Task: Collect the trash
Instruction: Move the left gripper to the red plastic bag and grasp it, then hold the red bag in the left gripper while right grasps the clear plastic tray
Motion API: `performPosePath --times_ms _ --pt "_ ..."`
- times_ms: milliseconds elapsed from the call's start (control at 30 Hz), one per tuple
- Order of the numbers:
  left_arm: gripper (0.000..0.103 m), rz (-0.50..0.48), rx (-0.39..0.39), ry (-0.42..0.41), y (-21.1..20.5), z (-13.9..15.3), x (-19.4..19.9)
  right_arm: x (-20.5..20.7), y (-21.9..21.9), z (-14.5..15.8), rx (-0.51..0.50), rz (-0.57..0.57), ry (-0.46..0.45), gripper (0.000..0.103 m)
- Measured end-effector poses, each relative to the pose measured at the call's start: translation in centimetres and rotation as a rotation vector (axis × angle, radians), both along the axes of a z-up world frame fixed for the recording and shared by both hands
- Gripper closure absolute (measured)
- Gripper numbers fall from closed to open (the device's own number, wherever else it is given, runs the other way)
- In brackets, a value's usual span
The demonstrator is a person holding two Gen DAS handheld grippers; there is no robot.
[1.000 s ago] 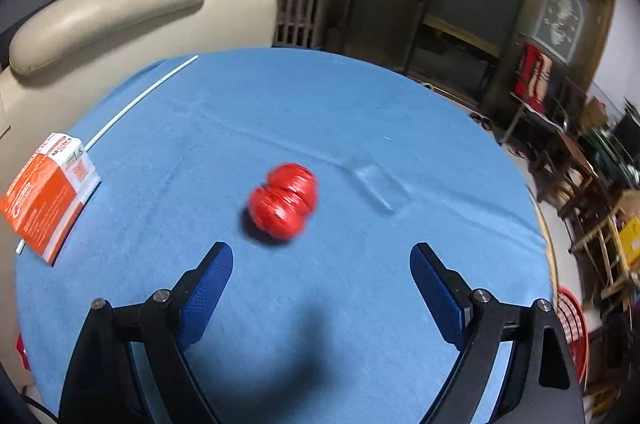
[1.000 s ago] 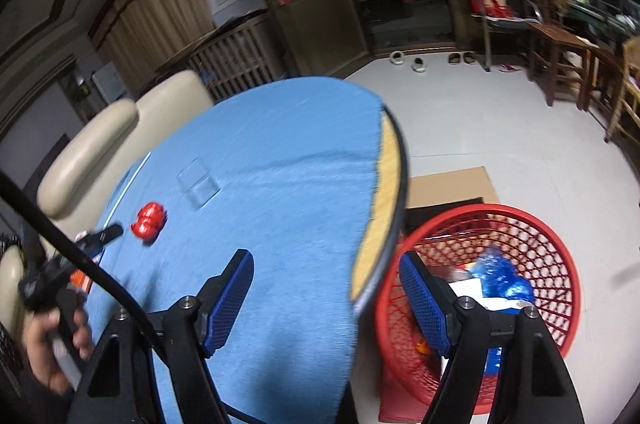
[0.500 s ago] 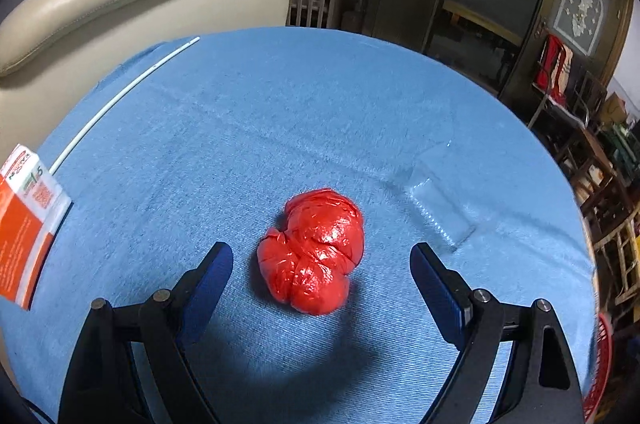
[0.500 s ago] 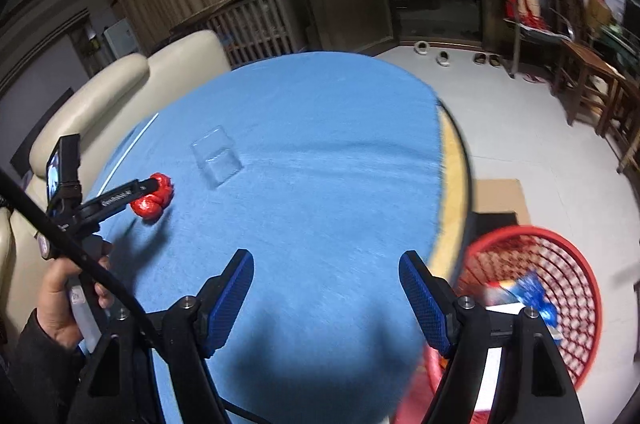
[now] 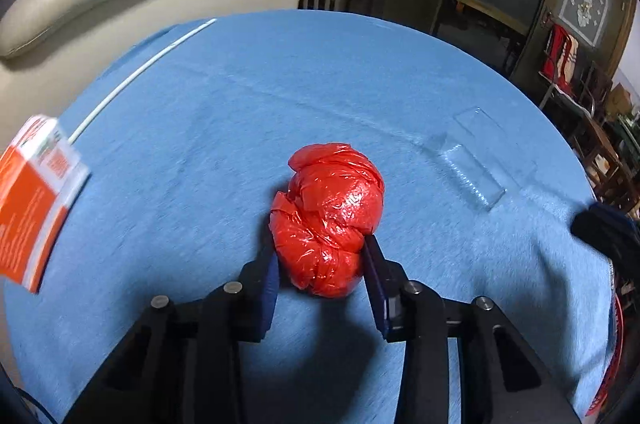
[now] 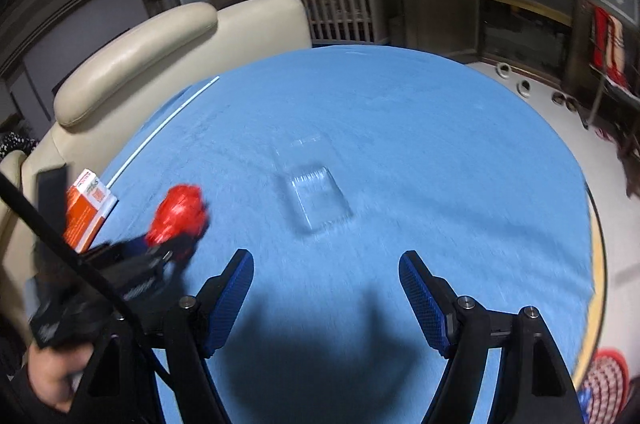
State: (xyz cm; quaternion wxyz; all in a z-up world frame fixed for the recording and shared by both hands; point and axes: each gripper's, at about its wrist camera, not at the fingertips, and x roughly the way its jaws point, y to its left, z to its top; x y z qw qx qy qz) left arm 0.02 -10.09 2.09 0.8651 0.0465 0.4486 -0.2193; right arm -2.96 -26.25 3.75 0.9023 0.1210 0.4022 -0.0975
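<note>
The left claw (image 5: pixel 320 276) is closed on the red bag (image 5: pixel 329 218), while the right claw (image 6: pixel 326 278) is wide, with the clear tray (image 6: pixel 316 194) ahead of it.

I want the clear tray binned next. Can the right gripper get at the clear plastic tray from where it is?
Probably yes. The right gripper is open and points at the clear plastic tray, with only bare blue tablecloth between. The left gripper, shut on the red bag, sits off to the side.

Orange box (image 5: pixel 34 202) cut by left edge; red basket (image 6: pixel 604 382) mostly cropped, blurred.
</note>
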Motion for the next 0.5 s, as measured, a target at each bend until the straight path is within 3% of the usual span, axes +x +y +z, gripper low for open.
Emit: performPosePath --times_ms 267,433,500 --pt "0.062 0.053 -0.016 0.018 3.4 0.4 -1.4 6.6 -0.5 -1.5 -0.036 0.063 0.023 0.025" --pt "0.062 0.067 -0.015 0.034 3.4 0.3 -1.8 9.6 -0.7 -3.4 -0.062 0.088 0.095 0.025" --pt "0.062 0.065 -0.013 0.034 3.4 0.3 -1.9 10.1 -1.2 -4.4 -0.030 0.081 0.126 0.032"
